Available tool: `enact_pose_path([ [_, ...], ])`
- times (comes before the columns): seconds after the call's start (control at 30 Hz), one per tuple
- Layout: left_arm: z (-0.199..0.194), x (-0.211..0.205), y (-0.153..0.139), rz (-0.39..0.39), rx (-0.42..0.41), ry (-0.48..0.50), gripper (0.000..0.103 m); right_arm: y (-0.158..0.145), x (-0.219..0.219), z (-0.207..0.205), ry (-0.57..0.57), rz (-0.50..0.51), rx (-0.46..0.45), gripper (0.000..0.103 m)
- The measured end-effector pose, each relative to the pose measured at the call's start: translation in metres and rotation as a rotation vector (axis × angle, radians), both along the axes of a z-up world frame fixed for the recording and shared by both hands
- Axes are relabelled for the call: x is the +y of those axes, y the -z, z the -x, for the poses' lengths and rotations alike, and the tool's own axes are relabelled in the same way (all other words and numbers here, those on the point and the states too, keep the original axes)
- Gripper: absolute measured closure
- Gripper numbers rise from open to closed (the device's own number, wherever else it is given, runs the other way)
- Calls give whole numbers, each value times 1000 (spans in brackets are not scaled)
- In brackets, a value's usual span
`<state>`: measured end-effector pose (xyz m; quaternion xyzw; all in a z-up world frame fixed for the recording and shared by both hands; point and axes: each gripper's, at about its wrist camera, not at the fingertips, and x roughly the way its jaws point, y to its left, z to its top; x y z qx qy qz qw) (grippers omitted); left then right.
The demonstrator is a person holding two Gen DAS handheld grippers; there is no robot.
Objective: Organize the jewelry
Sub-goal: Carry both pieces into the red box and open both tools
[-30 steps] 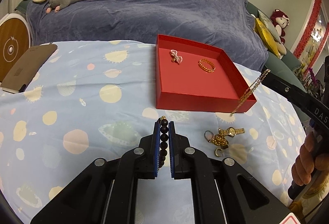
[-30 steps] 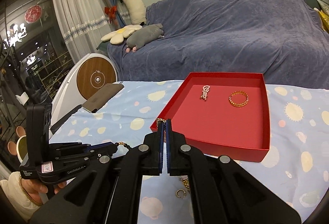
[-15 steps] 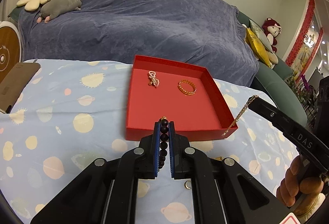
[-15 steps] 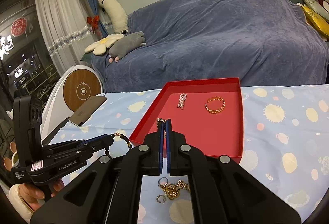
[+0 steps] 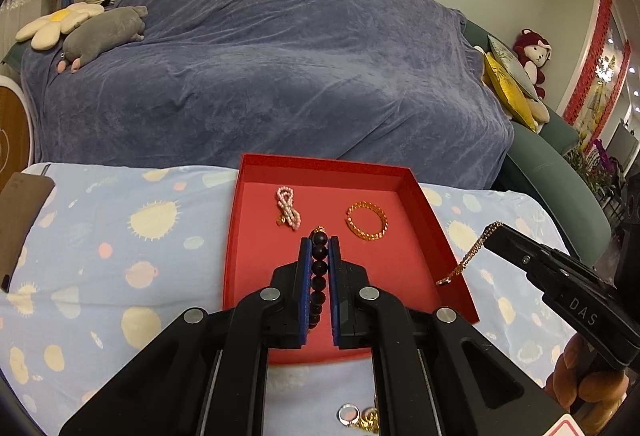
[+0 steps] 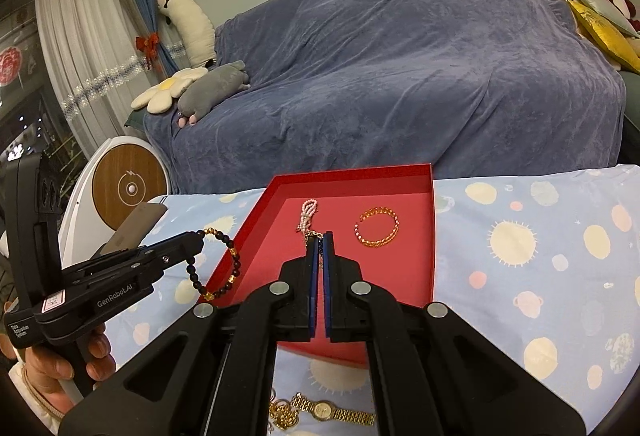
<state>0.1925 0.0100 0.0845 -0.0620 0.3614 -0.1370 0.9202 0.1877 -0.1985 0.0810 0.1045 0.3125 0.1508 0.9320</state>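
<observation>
Above the red tray (image 5: 436,236), the left gripper (image 5: 320,248) is closed on a dark bead bracelet (image 6: 216,268) hanging from its tips; the right gripper (image 6: 320,242) pinches a gold chain (image 5: 468,256) dangling over the tray's right wall.

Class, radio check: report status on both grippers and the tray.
Left gripper shut on dark bead bracelet. Right gripper shut on gold chain. Both over red tray. Nothing blocking.

red tray (image 5: 424,195) floor mostly free
</observation>
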Motion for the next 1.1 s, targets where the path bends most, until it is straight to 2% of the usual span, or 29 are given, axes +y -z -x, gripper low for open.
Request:
enact_pose_path([
  [0.13,-25,1,4,24,10,-12,97,5,0,-18,9,25,11,102],
  [0.4,-54,1,32,28,53,-25,97,28,0,-43,29,63,66,102],
  [0.7,-71,5,49,23,71,-49,97,53,3,-59,37,85,127,102],
  [0.87,-78,9,58,73,87,-59,97,63,3,-64,47,98,147,102],
  [1.0,-77,4,59,47,92,-53,97,67,1,-65,62,100,159,100],
  [1.03,-76,3,57,38,82,-63,95,66,0,-65,63,98,159,100],
  [1.1,-74,4,54,23,72,-82,82,63,0,-63,69,103,150,98],
])
